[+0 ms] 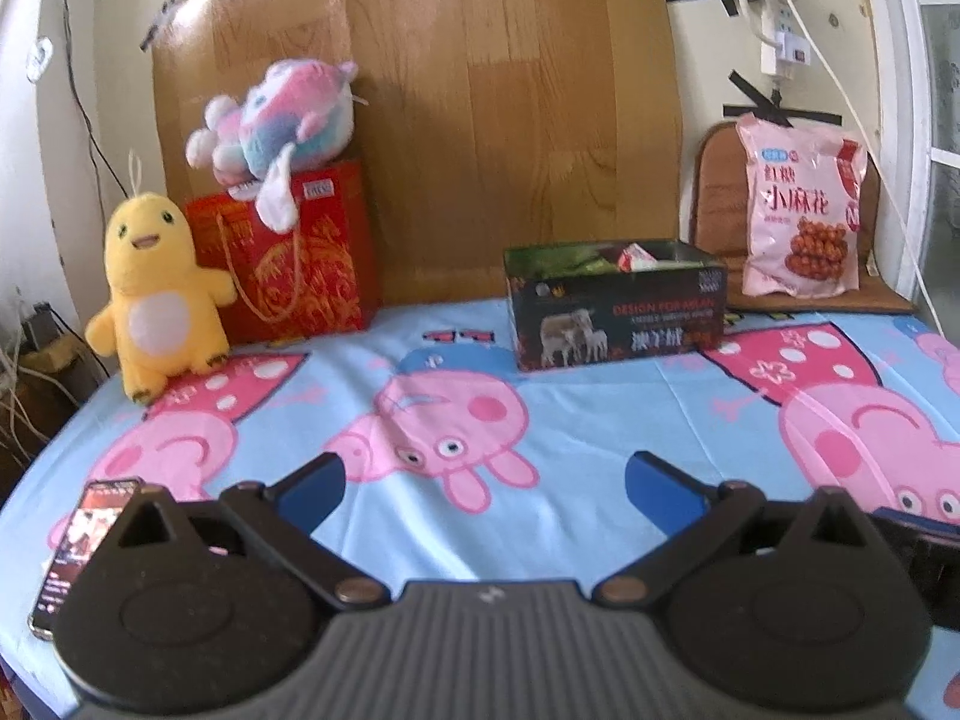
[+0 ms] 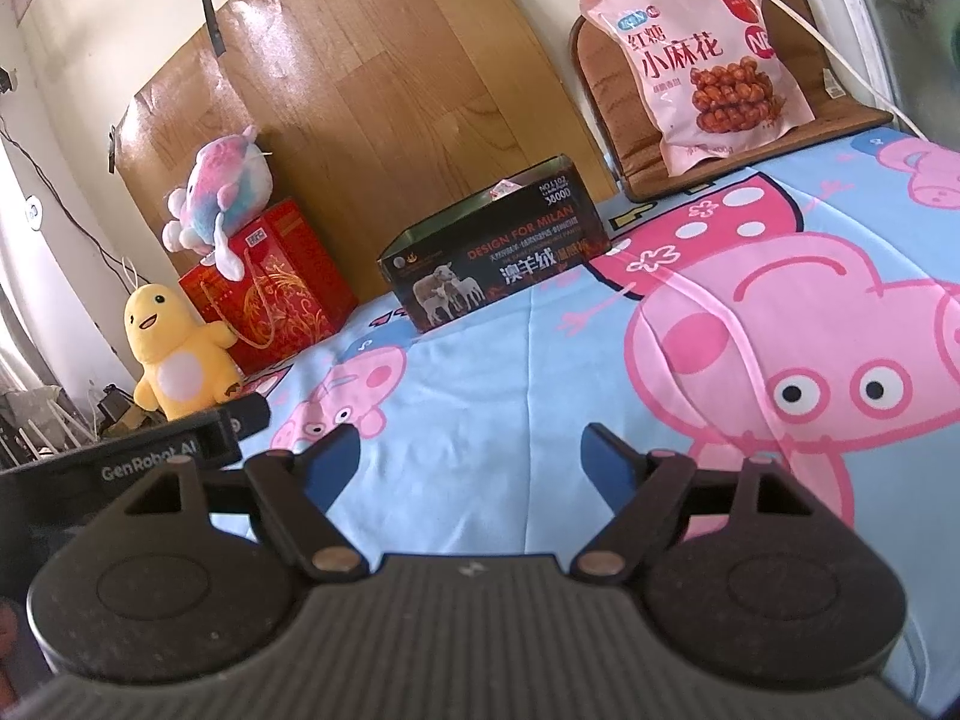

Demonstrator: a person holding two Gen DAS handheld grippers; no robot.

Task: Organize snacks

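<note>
A dark open box (image 1: 612,312) with sheep on its side stands at the back of the table, with small snack packets inside; it also shows in the right wrist view (image 2: 498,252). A large pink snack bag (image 1: 801,210) leans on a brown cushion at the back right, and shows in the right wrist view (image 2: 702,54). My left gripper (image 1: 483,480) is open and empty, low over the tablecloth, well short of the box. My right gripper (image 2: 471,450) is open and empty, also near the front.
A yellow plush toy (image 1: 156,294), a red gift bag (image 1: 288,252) and a pink-blue plush (image 1: 282,120) stand at the back left. A phone (image 1: 78,546) lies at the front left. The left gripper's body (image 2: 120,462) shows beside my right one. The Peppa Pig cloth (image 1: 540,414) covers the table.
</note>
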